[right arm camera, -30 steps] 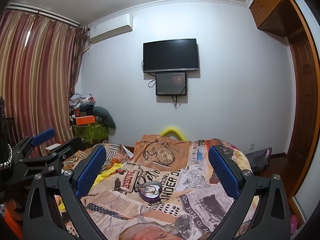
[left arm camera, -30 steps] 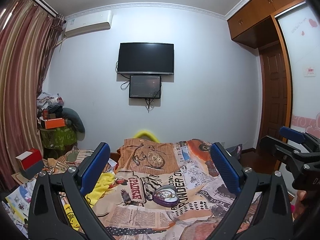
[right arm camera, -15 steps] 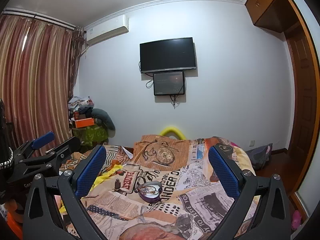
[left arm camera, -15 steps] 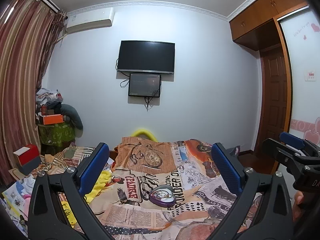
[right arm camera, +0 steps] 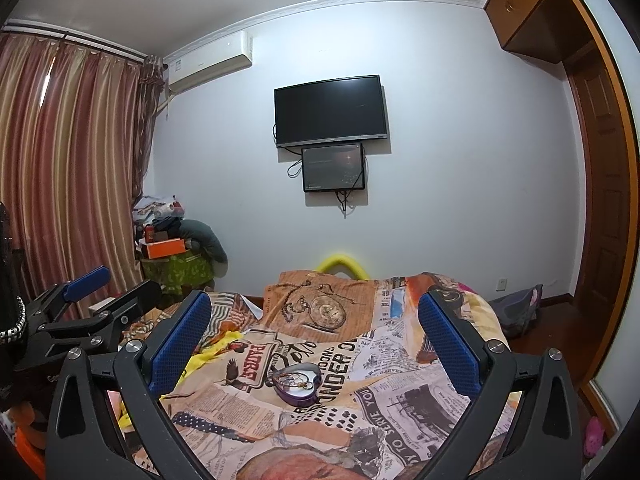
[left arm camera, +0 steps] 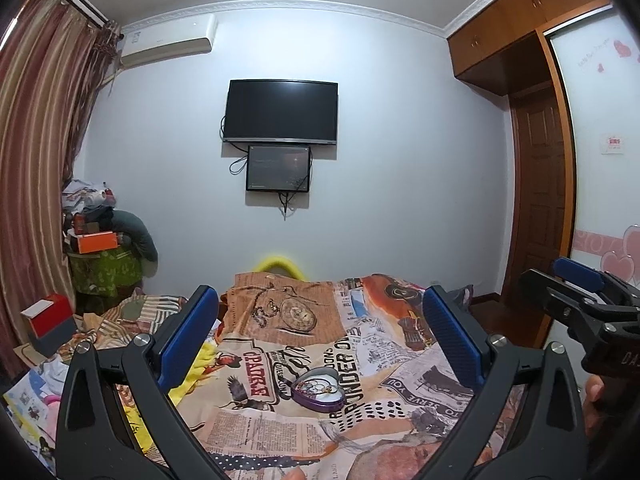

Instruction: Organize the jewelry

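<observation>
A bedroom seen from two hand-held grippers, both raised above a bed covered by a newsprint-patterned bedspread. The landmark is a purple heart-shaped jewelry box lying open on the bedspread, with rings and thin chains inside it; the pieces are too small to tell apart.

The left gripper is held above and on the near side of the box, its two blue-padded fingers spread wide with nothing between them; from its camera the box shows in the gap between the fingers. The right gripper is likewise on the near side of the box, fingers spread wide and empty, with the box framed between them. In the left camera the right gripper appears at the far right of the box, with part of a hand under it.

Beyond the box, farther up the bedspread, is a printed picture of a pocket watch. Behind that, a yellow curved object peeks over the bed's far edge. On the wall past the box hangs a dark television with a smaller screen just beneath it. Left of the box stand striped curtains and a pile of clutter topped by an orange box. Right of the box is a wooden door
</observation>
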### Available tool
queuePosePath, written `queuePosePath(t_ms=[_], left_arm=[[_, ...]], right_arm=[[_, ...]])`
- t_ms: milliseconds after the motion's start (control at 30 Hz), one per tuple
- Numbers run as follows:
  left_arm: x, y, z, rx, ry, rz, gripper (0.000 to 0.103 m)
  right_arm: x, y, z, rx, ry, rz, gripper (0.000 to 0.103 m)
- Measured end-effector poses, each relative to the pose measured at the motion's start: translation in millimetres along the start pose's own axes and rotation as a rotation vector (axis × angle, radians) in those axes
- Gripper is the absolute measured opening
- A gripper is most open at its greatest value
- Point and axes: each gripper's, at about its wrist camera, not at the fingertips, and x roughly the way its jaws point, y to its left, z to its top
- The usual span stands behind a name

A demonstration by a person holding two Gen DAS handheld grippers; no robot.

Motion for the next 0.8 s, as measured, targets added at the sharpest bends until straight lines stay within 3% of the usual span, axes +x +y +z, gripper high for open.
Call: queuePosePath(t_ms=[800], left_arm=[[6.6,-4.5,-4.1,-0.003,0.018,-0.032,0.102]], right_arm=[[5.0,-2.1,-3.5,0.016,0.017,-0.005,0.103]])
